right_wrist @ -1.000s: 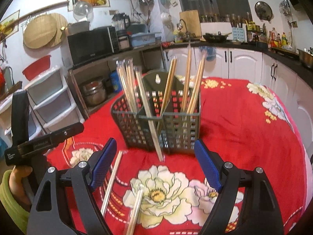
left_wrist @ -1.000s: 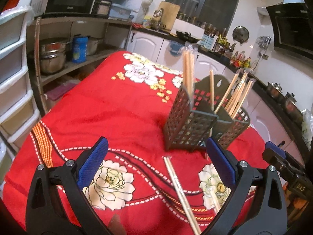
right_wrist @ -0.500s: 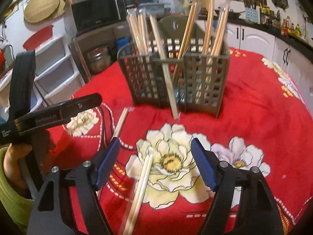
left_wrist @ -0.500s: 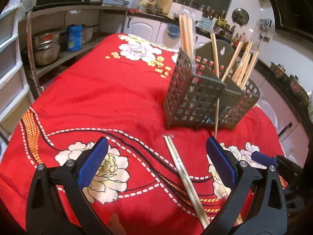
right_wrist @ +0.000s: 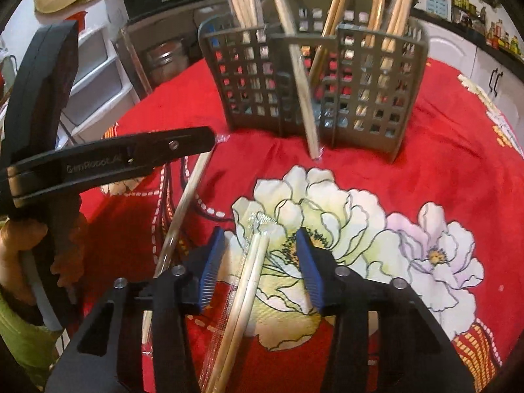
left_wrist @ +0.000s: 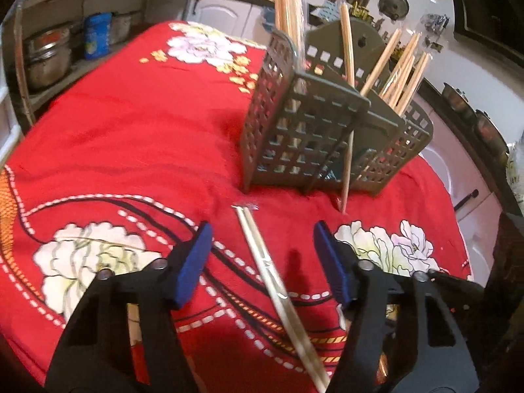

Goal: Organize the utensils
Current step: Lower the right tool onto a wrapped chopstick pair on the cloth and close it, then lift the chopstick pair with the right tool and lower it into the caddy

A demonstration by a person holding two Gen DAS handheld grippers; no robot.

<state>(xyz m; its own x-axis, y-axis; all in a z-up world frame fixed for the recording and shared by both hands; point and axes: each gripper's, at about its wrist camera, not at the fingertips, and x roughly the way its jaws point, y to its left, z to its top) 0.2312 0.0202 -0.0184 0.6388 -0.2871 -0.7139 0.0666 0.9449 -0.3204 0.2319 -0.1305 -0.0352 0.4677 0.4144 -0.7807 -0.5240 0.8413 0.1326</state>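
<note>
Both grippers, left gripper [left_wrist: 262, 262] and right gripper [right_wrist: 260, 262], are narrowing but ungripped, each straddling 1 wrapped chopstick pair [left_wrist: 278, 288] [right_wrist: 249, 281]: pickups appear imminent.

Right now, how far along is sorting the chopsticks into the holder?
Done: many wooden chopsticks already stand in the grey perforated plastic holder. In hand: nothing gripped yet. The left gripper and right gripper, jaws just closing, each straddle a wrapped chopstick pair lying on the red floral tablecloth. Left: those two pairs, plus one chopstick leaning outside the holder.
</note>
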